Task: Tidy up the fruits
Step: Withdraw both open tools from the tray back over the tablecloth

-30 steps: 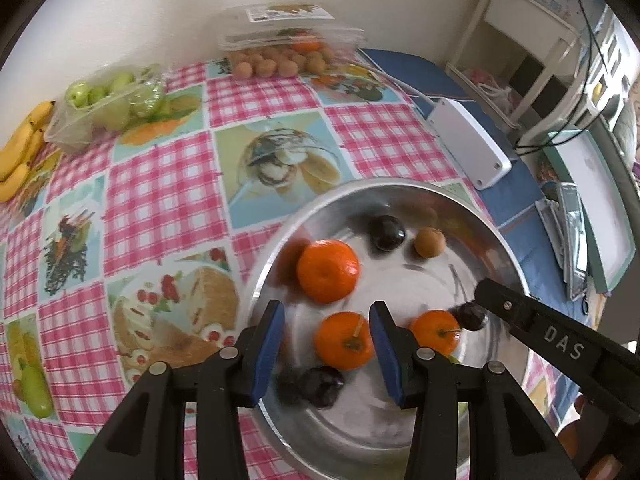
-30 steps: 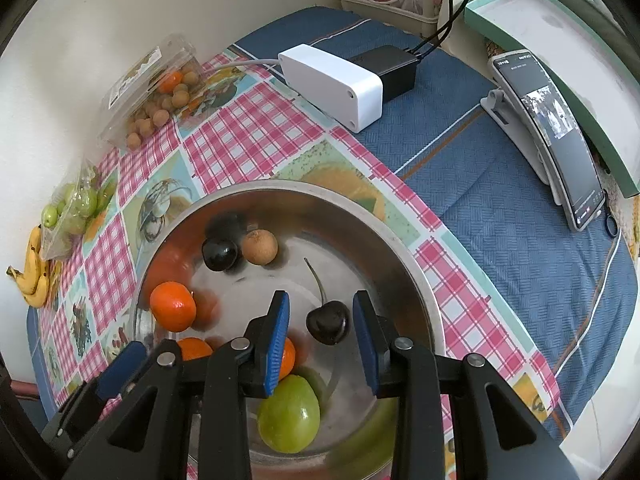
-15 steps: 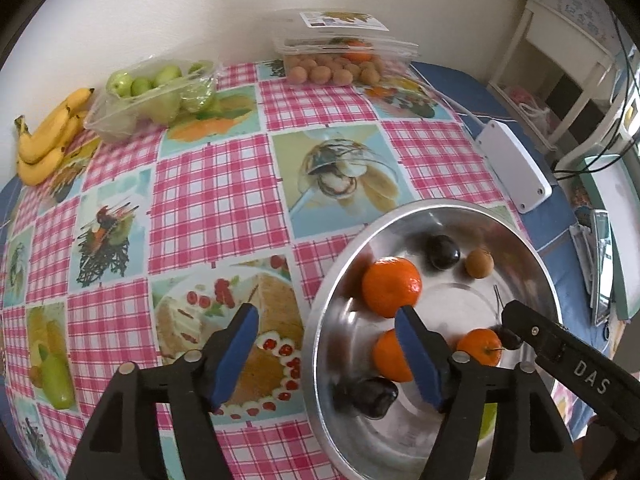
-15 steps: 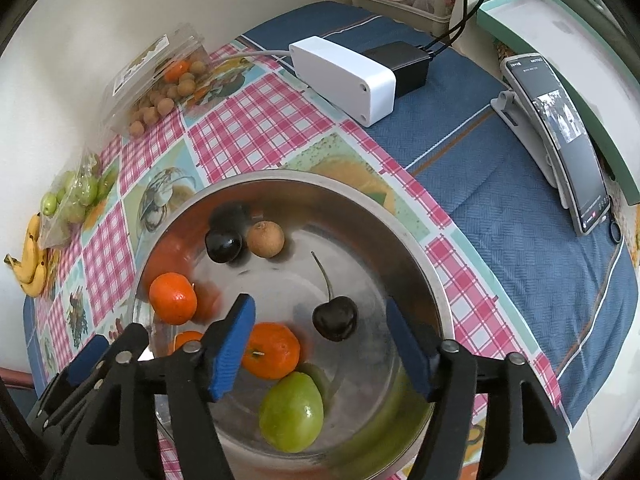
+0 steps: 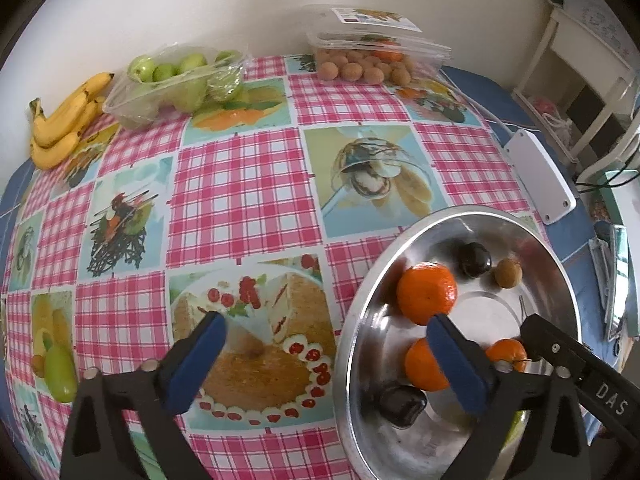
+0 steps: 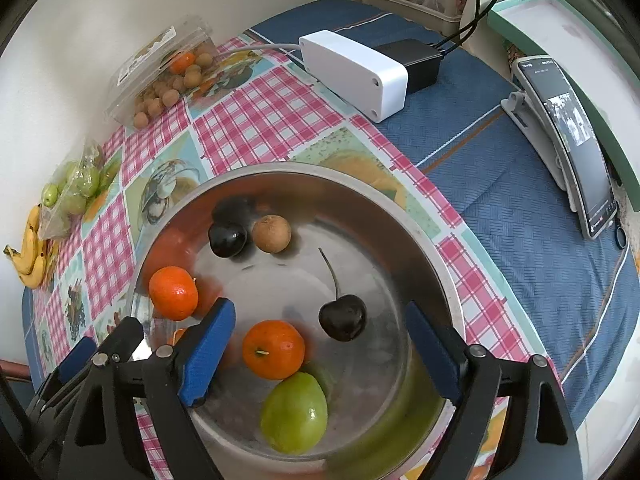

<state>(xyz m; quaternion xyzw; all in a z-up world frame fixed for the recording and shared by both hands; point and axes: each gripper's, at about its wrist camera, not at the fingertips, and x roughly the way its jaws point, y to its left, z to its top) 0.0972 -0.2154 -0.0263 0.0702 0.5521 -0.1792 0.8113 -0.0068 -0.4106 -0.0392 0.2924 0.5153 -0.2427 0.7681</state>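
A steel bowl [image 6: 420,232] [image 5: 360,320] holds mandarins [image 6: 273,354] [image 5: 426,293], dark cherries [image 6: 343,317] [image 5: 474,259], a brown longan [image 6: 271,233] [image 5: 508,273] and a green fruit [image 6: 294,412]. My right gripper [image 6: 320,352] is open wide and empty, above the bowl's near side, with a mandarin and a stemmed cherry between its fingers. My left gripper [image 5: 332,360] is open wide and empty, straddling the bowl's left rim. The right gripper's arm [image 5: 580,368] crosses the left wrist view.
At the back by the wall lie bananas [image 5: 60,120] [image 6: 30,248], a pack of green fruits [image 5: 176,76] [image 6: 76,190] and a clear box of longans [image 5: 368,60] [image 6: 164,76]. A white box [image 6: 352,72] [image 5: 540,176] and a phone on a stand [image 6: 568,140] sit on the blue cloth.
Both grippers opened wide from nearly shut. Both pulled back from the bowl; the left one shifted left, over the rim and the tablecloth.
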